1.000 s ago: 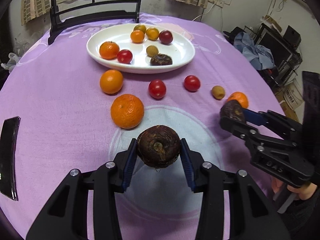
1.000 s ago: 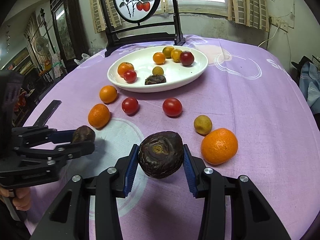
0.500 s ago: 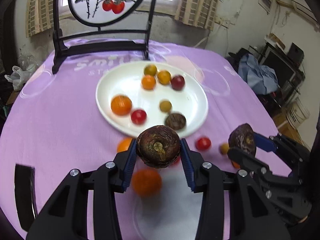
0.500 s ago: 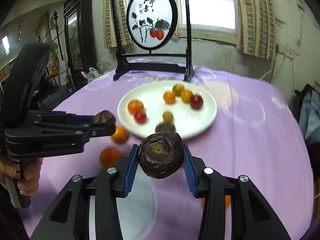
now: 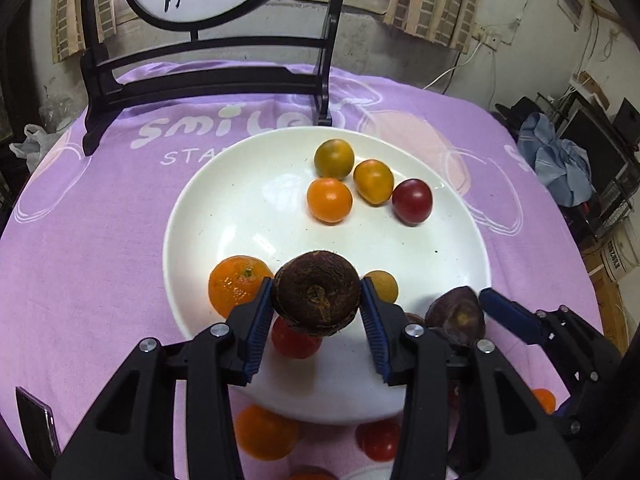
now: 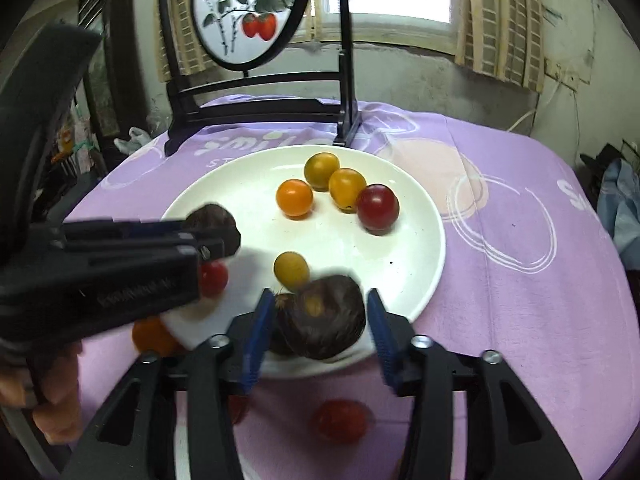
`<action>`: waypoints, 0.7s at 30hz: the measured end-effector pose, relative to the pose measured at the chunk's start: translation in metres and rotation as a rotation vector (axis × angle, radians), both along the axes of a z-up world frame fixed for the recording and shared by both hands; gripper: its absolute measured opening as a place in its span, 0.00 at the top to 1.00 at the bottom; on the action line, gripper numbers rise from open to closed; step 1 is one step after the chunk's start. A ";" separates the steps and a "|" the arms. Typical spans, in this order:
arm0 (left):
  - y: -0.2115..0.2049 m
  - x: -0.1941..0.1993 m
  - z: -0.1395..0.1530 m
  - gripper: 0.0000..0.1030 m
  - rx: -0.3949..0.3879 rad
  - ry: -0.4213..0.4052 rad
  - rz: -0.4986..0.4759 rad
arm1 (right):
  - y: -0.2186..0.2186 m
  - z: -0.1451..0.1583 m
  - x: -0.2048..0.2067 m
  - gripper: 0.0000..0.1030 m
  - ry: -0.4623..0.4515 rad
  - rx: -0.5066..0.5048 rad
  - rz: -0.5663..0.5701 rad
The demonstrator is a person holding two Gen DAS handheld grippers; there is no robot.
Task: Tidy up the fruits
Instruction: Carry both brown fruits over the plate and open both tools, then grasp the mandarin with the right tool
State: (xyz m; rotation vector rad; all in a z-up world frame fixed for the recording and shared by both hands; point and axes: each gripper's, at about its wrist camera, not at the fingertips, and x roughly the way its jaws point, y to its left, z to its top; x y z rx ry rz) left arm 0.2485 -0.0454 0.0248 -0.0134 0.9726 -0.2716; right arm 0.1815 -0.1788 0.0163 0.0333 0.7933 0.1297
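Over the near part of the white plate (image 5: 240, 208), my left gripper (image 5: 316, 296) has a dark brown round fruit (image 5: 316, 294) between its blue pads. The jaws are opening, and the pads still touch the fruit. My right gripper (image 6: 318, 304) hangs over the plate's near rim (image 6: 400, 272) with its jaws opening. Its dark brown fruit (image 6: 328, 320) is blurred, lies low between the pads and is clear of them. In the left wrist view this fruit (image 5: 456, 312) stands apart from the blue finger (image 5: 508, 314). Another dark fruit lies half hidden beneath it.
On the plate lie a mandarin (image 5: 236, 284), a red tomato (image 5: 294, 344) and several small tomatoes (image 5: 372, 182). An orange (image 5: 264, 432) and a red tomato (image 5: 378, 440) lie on the purple cloth near the plate. A black-framed screen (image 5: 208, 80) stands behind.
Both grippers have moved forward from over the cloth to over the plate, each with a dark fruit. The right jaws have widened and their fruit has dropped lower between them.
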 end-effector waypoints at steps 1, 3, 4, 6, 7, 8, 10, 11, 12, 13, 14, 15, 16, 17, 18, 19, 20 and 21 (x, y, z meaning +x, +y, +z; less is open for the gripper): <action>0.000 0.000 0.000 0.42 -0.005 -0.005 0.008 | -0.001 0.001 -0.002 0.39 -0.004 0.007 -0.002; 0.002 -0.008 0.005 0.24 -0.001 -0.042 0.036 | -0.002 0.003 -0.007 0.38 -0.005 0.001 0.002; 0.003 -0.015 0.009 0.23 0.008 -0.069 0.036 | -0.002 0.004 -0.012 0.37 -0.007 -0.027 -0.006; 0.004 -0.026 0.015 0.23 0.026 -0.091 0.012 | -0.003 0.007 -0.024 0.33 -0.024 -0.052 -0.011; 0.005 -0.033 0.019 0.22 0.029 -0.101 0.008 | -0.004 0.009 -0.031 0.30 -0.032 -0.048 -0.005; 0.007 -0.039 0.021 0.18 0.030 -0.109 0.008 | -0.006 0.011 -0.038 0.29 -0.036 -0.040 0.002; 0.010 -0.054 0.026 0.15 0.036 -0.118 0.009 | -0.009 0.012 -0.048 0.28 -0.033 -0.024 0.008; 0.012 -0.062 0.028 0.15 0.034 -0.119 0.010 | -0.011 0.012 -0.052 0.27 -0.026 -0.017 0.009; 0.013 -0.069 0.029 0.15 0.032 -0.118 0.007 | -0.012 0.010 -0.058 0.26 -0.011 -0.010 0.008; 0.015 -0.077 0.029 0.14 0.032 -0.115 0.000 | -0.013 0.008 -0.062 0.26 0.000 -0.008 0.008; 0.016 -0.084 0.029 0.14 0.033 -0.113 -0.002 | -0.013 0.006 -0.066 0.26 0.010 -0.005 0.007; 0.018 -0.091 0.029 0.13 0.032 -0.111 0.000 | -0.014 0.004 -0.071 0.26 0.018 -0.003 0.007; 0.019 -0.097 0.027 0.12 0.032 -0.108 0.003 | -0.015 0.002 -0.077 0.26 0.026 -0.003 0.009; 0.022 -0.103 0.025 0.12 0.034 -0.105 0.011 | -0.015 0.000 -0.082 0.26 0.031 -0.005 0.011; 0.024 -0.110 0.022 0.12 0.040 -0.101 0.025 | -0.017 -0.003 -0.088 0.25 0.035 -0.007 0.011; 0.027 -0.115 0.018 0.12 0.045 -0.098 0.034 | -0.019 -0.005 -0.095 0.24 0.040 -0.009 0.003; 0.029 -0.121 0.014 0.12 0.050 -0.093 0.042 | -0.021 -0.008 -0.100 0.22 0.047 -0.009 -0.003; 0.031 -0.126 0.010 0.12 0.052 -0.088 0.047 | -0.023 -0.011 -0.106 0.22 0.056 -0.008 -0.006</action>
